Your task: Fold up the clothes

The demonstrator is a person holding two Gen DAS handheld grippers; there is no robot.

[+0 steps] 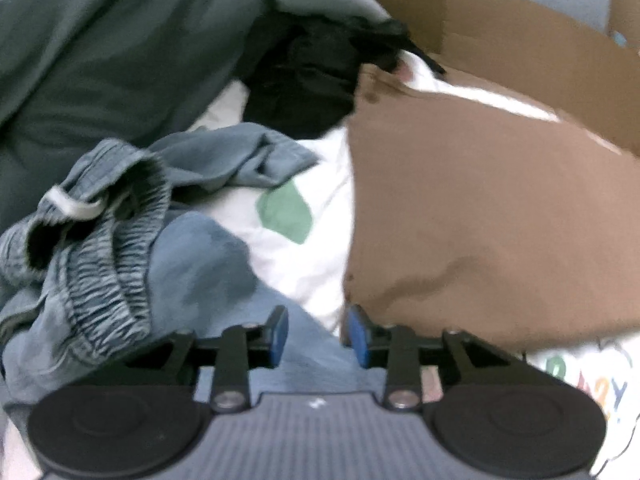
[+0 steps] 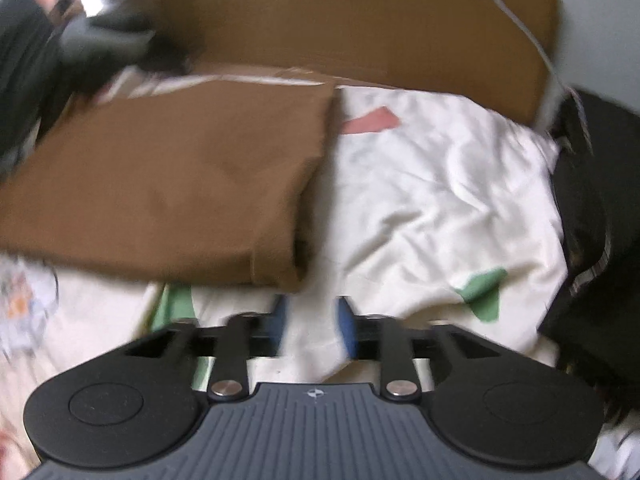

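Observation:
A folded brown garment (image 1: pixel 480 220) lies on a white bed sheet (image 1: pixel 304 256) printed with coloured patches. In the right wrist view the same brown garment (image 2: pixel 160 192) fills the left half. My left gripper (image 1: pixel 318 332) stands open just below the garment's near left corner, above a crumpled blue denim garment (image 1: pixel 120 248) with an elastic waistband; nothing is between its blue pads. My right gripper (image 2: pixel 312 324) is open over the white sheet (image 2: pixel 440 200), just below the brown garment's near right corner, with nothing in it.
A black garment (image 1: pixel 304 80) and a large grey-green cloth (image 1: pixel 100 60) lie behind the denim. Cardboard (image 1: pixel 520 40) stands behind the brown garment, seen again as cardboard (image 2: pixel 360 28). A dark garment (image 2: pixel 592 240) lies at the sheet's right edge. A dark grey heap (image 2: pixel 108 40) sits far left.

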